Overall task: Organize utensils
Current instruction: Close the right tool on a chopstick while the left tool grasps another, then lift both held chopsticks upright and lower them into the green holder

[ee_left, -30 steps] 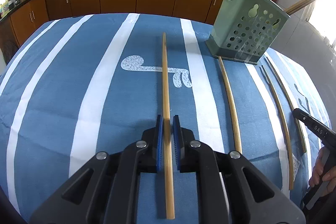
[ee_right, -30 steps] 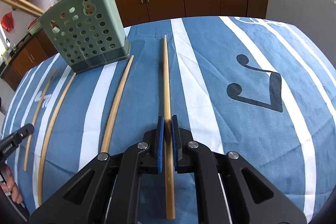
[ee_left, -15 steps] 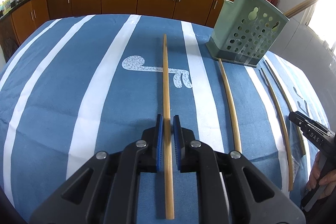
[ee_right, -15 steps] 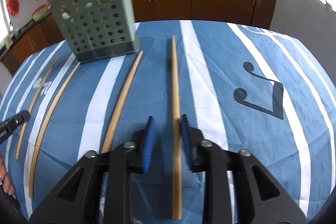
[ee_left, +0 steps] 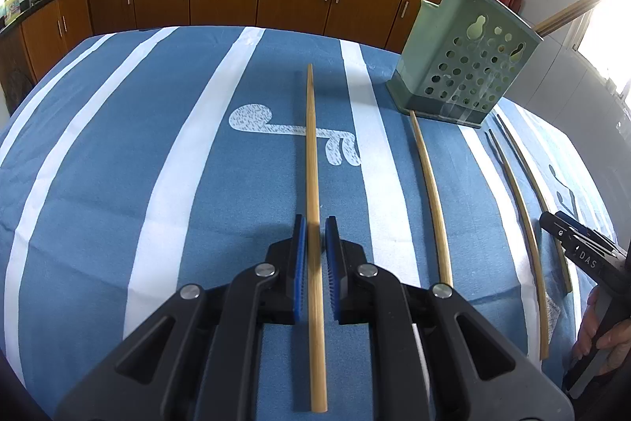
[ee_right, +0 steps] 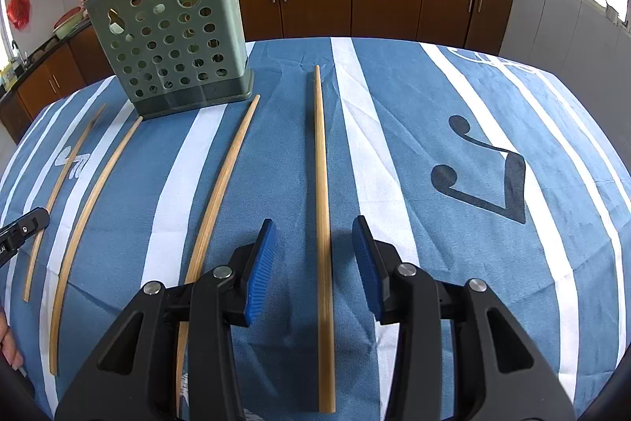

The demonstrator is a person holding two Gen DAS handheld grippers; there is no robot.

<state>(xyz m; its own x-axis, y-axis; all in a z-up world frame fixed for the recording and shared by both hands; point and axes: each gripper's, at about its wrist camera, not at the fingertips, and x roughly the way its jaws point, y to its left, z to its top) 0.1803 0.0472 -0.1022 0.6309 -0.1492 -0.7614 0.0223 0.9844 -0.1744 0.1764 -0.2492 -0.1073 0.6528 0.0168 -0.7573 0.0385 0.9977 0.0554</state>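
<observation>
In the left wrist view my left gripper (ee_left: 314, 255) is pinched narrow on a chopstick (ee_left: 312, 160), the blue pads tight against its sides; the stick runs straight ahead from the jaws, its long axis pointing away across the blue striped cloth (ee_left: 118, 184); the green holder (ee_left: 461, 66) stands ahead and to the right, with other sticks already upright in it; three loose chopsticks lie on the cloth to my right.

In the right wrist view my right gripper (ee_right: 317, 259) has just been opening; its jaws stand apart with a second chopstick (ee_right: 321, 184) lying free between them, flat on the cloth and clear of both pads; the holder (ee_right: 169, 42) sits ahead and to the left; I judge the left hand, with a stick gripped, has the next delivery, tipping its stick upright over the holder's open top.
</observation>
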